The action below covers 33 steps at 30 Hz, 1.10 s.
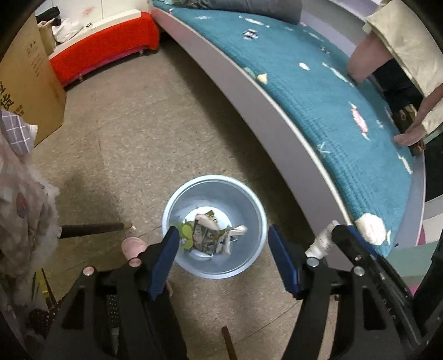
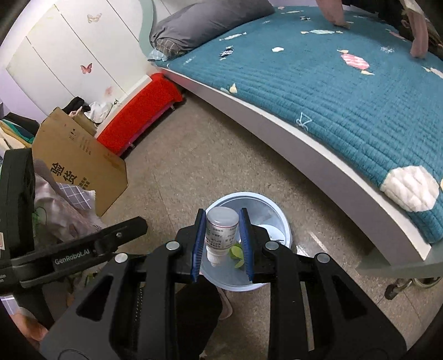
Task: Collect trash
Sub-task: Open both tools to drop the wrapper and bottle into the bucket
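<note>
Beside one bed (image 2: 346,105), right tool (image 2: 223,243) clamps one bottle (image 2: 221,229) above one bin (image 1: 214,191); left tool (image 1: 221,260) apart

I am looking into a bedroom in a home. I see a big bed (image 2: 346,110) with a teal blanket that has candy shapes on it, and a gray pillow (image 2: 205,25) at its top. The white closet doors (image 2: 69,47) have butterfly stickers (image 2: 86,68). A cardboard box (image 2: 80,163) sits on the floor beside piled clothes (image 2: 16,133).
</note>
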Each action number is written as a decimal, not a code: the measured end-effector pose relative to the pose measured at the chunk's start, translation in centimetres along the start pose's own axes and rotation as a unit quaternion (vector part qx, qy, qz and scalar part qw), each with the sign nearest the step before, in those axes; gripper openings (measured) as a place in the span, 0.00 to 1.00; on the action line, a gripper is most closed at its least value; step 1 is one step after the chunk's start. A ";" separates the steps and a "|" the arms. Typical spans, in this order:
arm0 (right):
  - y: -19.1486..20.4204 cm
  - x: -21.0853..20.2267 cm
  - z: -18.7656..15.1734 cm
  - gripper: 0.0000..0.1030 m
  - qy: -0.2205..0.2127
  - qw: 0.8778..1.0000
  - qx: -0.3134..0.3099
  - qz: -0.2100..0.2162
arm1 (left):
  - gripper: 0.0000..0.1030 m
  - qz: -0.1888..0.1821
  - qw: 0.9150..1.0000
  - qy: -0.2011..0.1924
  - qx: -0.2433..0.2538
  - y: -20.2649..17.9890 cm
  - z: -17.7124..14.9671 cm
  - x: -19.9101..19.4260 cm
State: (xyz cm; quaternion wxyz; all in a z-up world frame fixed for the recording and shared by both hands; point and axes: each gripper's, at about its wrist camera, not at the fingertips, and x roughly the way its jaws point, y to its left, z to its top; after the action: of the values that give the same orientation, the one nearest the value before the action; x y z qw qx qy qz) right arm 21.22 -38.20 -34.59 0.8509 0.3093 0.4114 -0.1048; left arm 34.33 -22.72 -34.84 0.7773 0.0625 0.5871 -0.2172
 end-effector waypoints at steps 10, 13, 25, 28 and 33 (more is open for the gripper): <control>1.8 1.8 -0.4 0.24 0.014 1.000 -0.010 0.010 | 0.67 0.049 0.999 -0.003 -0.012 2.0 -0.1 -0.5; 2.4 1.8 0.1 0.24 0.007 1.000 -0.013 0.015 | 0.68 0.052 0.998 -0.012 -0.023 2.7 0.1 -1.0; 3.4 -0.9 0.7 0.51 -0.009 1.000 -0.006 0.018 | 0.72 0.036 0.997 -0.042 -0.049 3.2 -0.2 -4.4; 4.0 -3.8 1.0 0.52 -0.032 0.999 -0.011 0.022 | 0.72 0.021 0.997 -0.067 -0.042 2.2 -0.6 -7.0; 5.5 -9.4 1.6 0.56 -0.076 0.996 -0.022 0.038 | 0.72 0.002 0.992 -0.126 -0.013 0.2 -1.4 -13.4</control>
State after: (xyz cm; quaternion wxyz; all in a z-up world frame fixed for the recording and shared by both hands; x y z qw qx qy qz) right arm 18.65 -35.57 -24.21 0.8899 0.2967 0.3355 -0.0864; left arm 30.24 -18.47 -22.68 0.8462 0.0255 0.4872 -0.2143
